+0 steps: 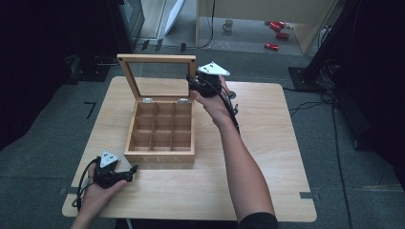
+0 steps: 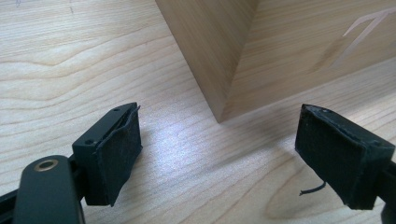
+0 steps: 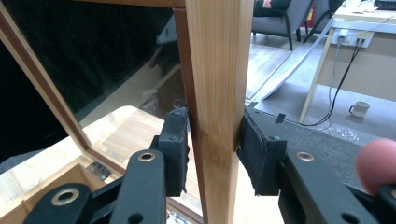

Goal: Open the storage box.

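The box (image 1: 161,131) sits mid-table with its lid (image 1: 157,76) raised at 12 o'clock. The lid's right edge, running vertically, is clamped by the right gripper (image 3: 212,149). The left gripper (image 2: 243,158) is held released at 7 o'clock, by the box's front corner.

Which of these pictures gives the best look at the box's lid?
The high view: the lid stands open, its whole wooden frame and clear pane visible above the tea box. The right gripper view shows just one frame edge clamped between the fingers. The left gripper view shows the box's bottom corner.
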`<move>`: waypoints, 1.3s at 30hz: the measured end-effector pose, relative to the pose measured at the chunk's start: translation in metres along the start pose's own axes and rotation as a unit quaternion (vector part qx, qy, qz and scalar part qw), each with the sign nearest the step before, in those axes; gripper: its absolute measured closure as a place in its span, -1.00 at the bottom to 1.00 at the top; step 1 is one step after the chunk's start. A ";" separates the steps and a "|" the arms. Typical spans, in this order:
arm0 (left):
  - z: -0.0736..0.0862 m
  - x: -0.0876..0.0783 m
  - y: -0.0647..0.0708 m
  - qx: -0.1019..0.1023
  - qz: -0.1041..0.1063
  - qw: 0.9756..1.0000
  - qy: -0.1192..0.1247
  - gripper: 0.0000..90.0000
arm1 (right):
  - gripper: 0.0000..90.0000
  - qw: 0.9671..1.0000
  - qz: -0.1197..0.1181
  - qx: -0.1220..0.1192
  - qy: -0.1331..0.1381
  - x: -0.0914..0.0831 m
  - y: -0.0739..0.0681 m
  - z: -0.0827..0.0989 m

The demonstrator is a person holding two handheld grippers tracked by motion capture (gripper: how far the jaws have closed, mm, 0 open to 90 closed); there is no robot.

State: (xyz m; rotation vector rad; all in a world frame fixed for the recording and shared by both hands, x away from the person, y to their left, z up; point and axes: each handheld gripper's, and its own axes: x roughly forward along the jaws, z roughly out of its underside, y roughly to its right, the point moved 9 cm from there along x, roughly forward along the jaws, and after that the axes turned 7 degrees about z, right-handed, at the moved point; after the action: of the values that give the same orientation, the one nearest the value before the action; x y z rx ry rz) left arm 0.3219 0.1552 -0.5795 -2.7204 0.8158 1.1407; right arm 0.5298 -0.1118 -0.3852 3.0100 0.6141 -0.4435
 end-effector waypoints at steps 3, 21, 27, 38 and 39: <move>0.000 0.000 0.000 0.000 0.000 1.000 0.000 -0.66 | 0.46 1.000 0.002 0.005 0.005 0.003 0.002 0.000; 0.000 0.000 0.000 0.001 -0.001 1.000 0.000 -0.66 | 0.44 0.998 -0.018 0.053 0.006 0.014 0.008 0.003; 0.000 0.000 0.000 0.001 0.000 1.000 -0.001 -0.66 | 0.45 0.999 -0.005 0.054 0.007 0.020 0.009 0.005; 0.000 0.000 0.000 0.001 -0.001 1.000 0.000 -0.66 | 0.49 0.998 0.022 0.056 -0.005 0.034 0.014 0.003; 0.000 0.000 0.000 0.002 -0.001 1.000 0.000 -0.66 | 0.49 0.998 0.025 0.058 -0.006 0.036 0.015 0.002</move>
State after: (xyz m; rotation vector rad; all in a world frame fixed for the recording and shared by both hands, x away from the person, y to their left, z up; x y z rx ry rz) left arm 0.3216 0.1550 -0.5796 -2.7175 0.8144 1.1387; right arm 0.5664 -0.1118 -0.3978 3.1221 0.5276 -0.5130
